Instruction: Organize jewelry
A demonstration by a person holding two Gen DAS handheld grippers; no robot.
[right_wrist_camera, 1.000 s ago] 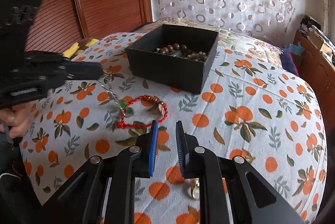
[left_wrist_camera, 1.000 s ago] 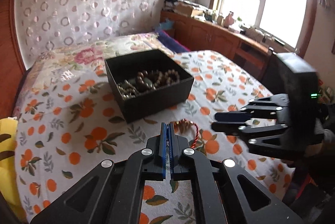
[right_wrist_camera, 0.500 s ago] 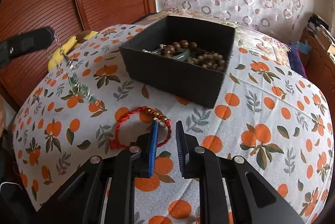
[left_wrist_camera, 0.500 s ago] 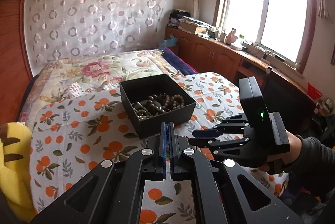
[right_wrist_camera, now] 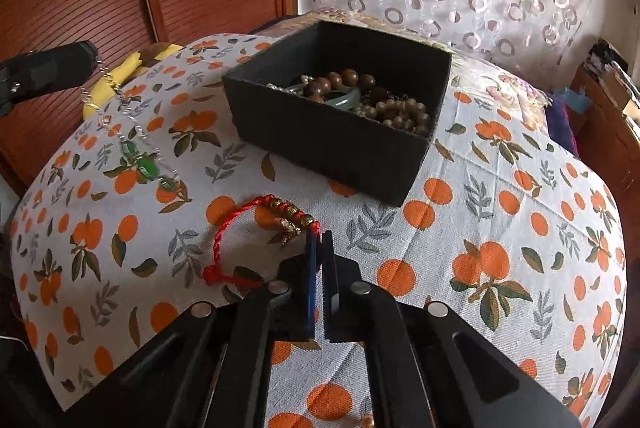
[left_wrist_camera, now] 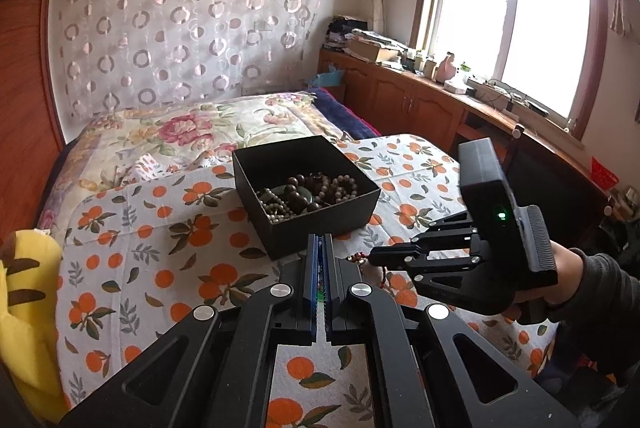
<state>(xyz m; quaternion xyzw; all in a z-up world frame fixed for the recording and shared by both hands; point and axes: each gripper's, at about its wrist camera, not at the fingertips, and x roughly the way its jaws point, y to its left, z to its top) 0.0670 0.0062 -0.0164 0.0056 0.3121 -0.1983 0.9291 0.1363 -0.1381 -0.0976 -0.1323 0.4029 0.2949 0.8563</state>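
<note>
Fingers of our right gripper [right_wrist_camera: 319, 240] have just pressed together where half a second ago they stood spread over the red cord bracelet [right_wrist_camera: 256, 240]. They now meet at the cord's beaded end, just past the gold beads, so we judge they are pinching the cord, though the contact itself is partly hidden by the blue pads. The bracelet still lies flat on the orange-print cloth [right_wrist_camera: 500, 228] of the bed, in front of the black box [right_wrist_camera: 332, 132].

Our left gripper [right_wrist_camera: 86, 58] has meanwhile risen, fingers pressed together on the silver chain with green stones [right_wrist_camera: 138, 156], which hangs from its tip; a second ago that chain was much lower, near the cloth. In the left wrist view only a sliver of green shows between the pads.

So both remaining loose pieces seem to be in hand. The box already holds brown and pale bead strings and a jade bangle, and it sits just beyond both grippers, so we think lifting and carrying over its rim comes next.
</note>
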